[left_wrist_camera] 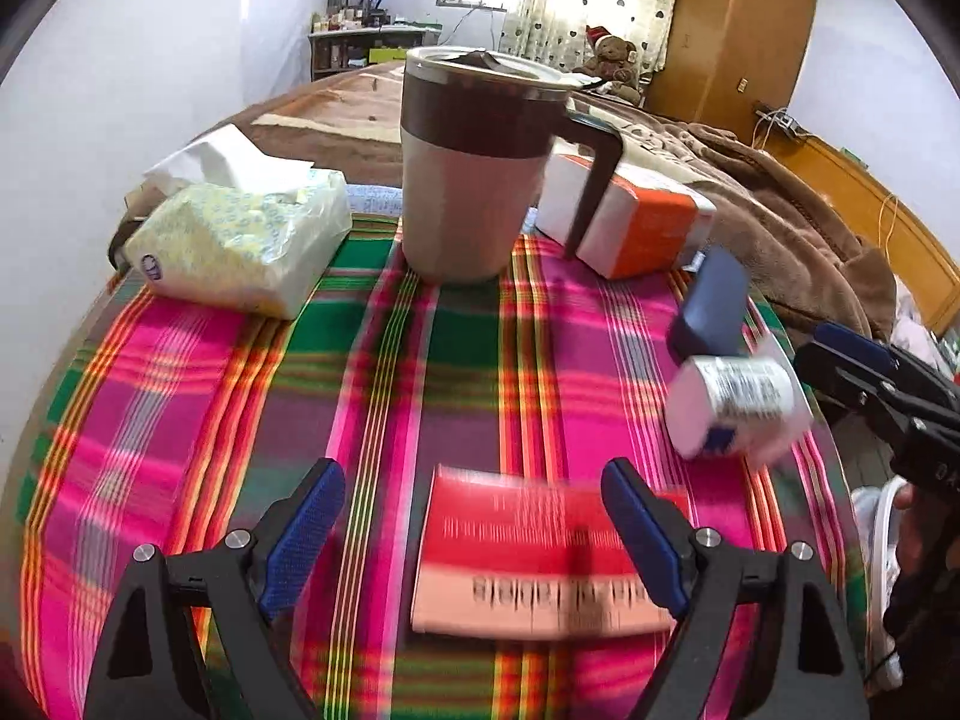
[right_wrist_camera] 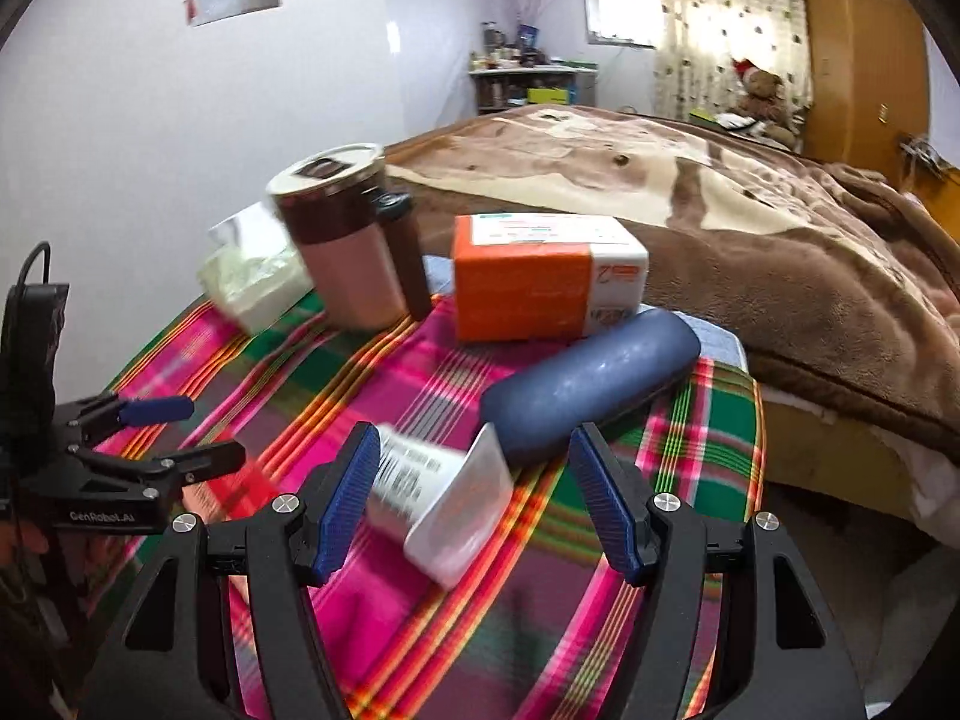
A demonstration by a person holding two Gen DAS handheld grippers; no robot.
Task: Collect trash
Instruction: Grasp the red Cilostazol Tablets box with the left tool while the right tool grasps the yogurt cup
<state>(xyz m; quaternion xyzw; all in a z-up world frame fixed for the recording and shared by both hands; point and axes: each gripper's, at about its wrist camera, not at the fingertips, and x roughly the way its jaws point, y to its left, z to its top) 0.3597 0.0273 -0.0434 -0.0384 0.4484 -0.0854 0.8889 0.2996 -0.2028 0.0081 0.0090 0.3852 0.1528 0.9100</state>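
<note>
A flat red and pink box (left_wrist_camera: 540,558) lies on the plaid cloth between the fingers of my open left gripper (left_wrist_camera: 480,534); the right finger overlaps its right end. A white yogurt cup (right_wrist_camera: 444,504) lies on its side between the fingers of my open right gripper (right_wrist_camera: 480,504), near the left finger. The cup also shows in the left wrist view (left_wrist_camera: 732,408), with the right gripper (left_wrist_camera: 864,372) beside it. The left gripper shows in the right wrist view (right_wrist_camera: 162,438), open over the red box (right_wrist_camera: 240,492).
On the plaid tablecloth (left_wrist_camera: 240,420) stand a lidded mug (left_wrist_camera: 474,174), a tissue pack (left_wrist_camera: 240,240), an orange and white box (left_wrist_camera: 630,222) and a blue glasses case (right_wrist_camera: 588,378). A bed with a brown blanket (right_wrist_camera: 780,252) lies behind the table.
</note>
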